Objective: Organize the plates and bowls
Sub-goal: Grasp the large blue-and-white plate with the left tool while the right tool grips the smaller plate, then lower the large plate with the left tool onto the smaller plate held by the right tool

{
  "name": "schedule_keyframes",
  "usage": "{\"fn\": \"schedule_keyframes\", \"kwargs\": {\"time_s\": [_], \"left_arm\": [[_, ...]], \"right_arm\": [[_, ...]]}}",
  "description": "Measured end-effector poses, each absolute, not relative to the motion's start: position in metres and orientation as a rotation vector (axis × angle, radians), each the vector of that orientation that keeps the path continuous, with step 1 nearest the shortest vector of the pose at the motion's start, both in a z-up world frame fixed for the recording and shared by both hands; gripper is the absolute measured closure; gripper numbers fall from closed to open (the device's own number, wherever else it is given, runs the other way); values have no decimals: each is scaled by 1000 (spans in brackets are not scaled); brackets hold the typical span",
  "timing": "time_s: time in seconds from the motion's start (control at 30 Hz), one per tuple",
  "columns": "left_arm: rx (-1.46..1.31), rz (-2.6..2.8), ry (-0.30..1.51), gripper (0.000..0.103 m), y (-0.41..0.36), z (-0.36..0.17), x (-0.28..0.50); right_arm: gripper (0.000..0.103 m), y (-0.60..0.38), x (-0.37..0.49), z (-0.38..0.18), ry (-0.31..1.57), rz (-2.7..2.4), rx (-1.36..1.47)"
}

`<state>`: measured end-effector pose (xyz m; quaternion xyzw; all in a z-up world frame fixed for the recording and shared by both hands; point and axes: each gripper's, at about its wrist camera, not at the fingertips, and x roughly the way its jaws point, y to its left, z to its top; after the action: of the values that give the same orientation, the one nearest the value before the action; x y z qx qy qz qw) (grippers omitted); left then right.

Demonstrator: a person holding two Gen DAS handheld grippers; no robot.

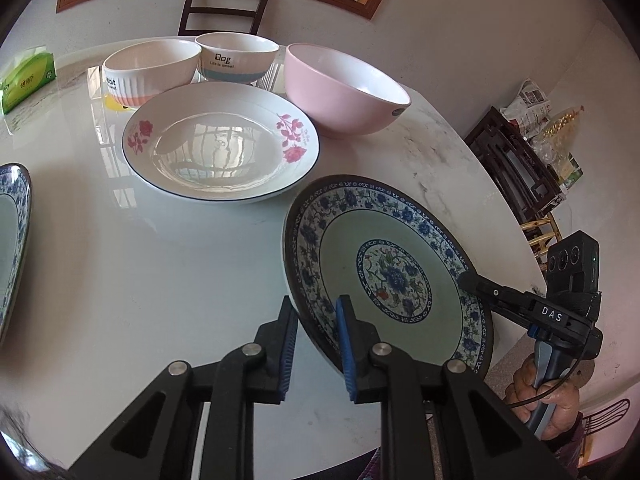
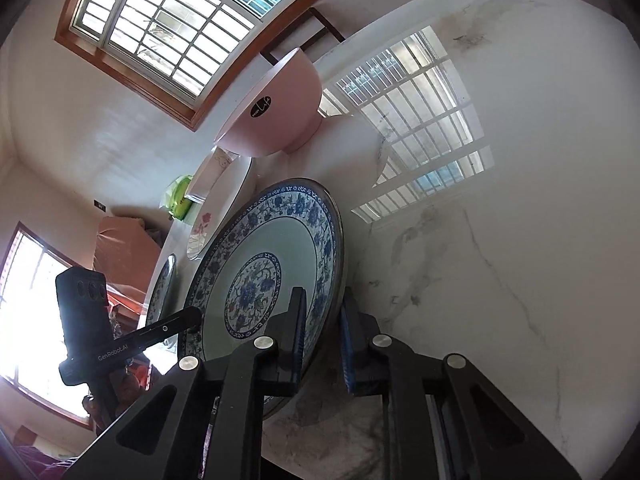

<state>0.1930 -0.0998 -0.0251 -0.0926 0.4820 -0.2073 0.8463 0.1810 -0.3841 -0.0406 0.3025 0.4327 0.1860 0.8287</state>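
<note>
Two grippers clamp one blue-and-white plate (image 1: 394,268) from opposite sides of its rim. The left gripper (image 1: 318,346) has its blue ribbed pads closed on the near left edge, one pad under the plate and one over the floral border. The right gripper (image 2: 324,344) pinches the opposite edge the same way, and in the left wrist view its black finger lies on the plate's right border, with a hand (image 1: 540,394) around the grey handle below.

This plate sits at the near right of the marble table (image 1: 160,280), close to the table's edge and tilted, its left rim raised off the surface so its face leans toward the right gripper. It is round, so it has no long axis. It is glazed and glossy, with a dark rim, a band of blue flowers, a pale green well and a blue floral medallion at the centre.

Behind it lies a white deep plate (image 1: 220,142) with red roses and a thin dark rim line. Further back stand three bowls: a ribbed white one with an orange band (image 1: 150,72), a small white one with a blue band (image 1: 236,60) and a smooth pink one (image 1: 346,92). A second blue-patterned plate (image 1: 12,240) shows at the left edge. The tabletop is polished white stone with grey veins, mirroring the barred window (image 2: 172,20)
</note>
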Motion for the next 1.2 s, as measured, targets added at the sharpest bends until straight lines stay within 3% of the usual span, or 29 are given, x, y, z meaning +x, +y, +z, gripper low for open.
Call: {"fn": "schedule_keyframes", "kwargs": {"time_s": [0.57, 1.2], "left_arm": [[-207, -369, 908, 85, -71, 3, 162], [-326, -113, 798, 84, 77, 29, 126]], "right_arm": [[87, -360, 154, -24, 873, 447, 671], [86, -212, 203, 5, 899, 681, 552]]}}
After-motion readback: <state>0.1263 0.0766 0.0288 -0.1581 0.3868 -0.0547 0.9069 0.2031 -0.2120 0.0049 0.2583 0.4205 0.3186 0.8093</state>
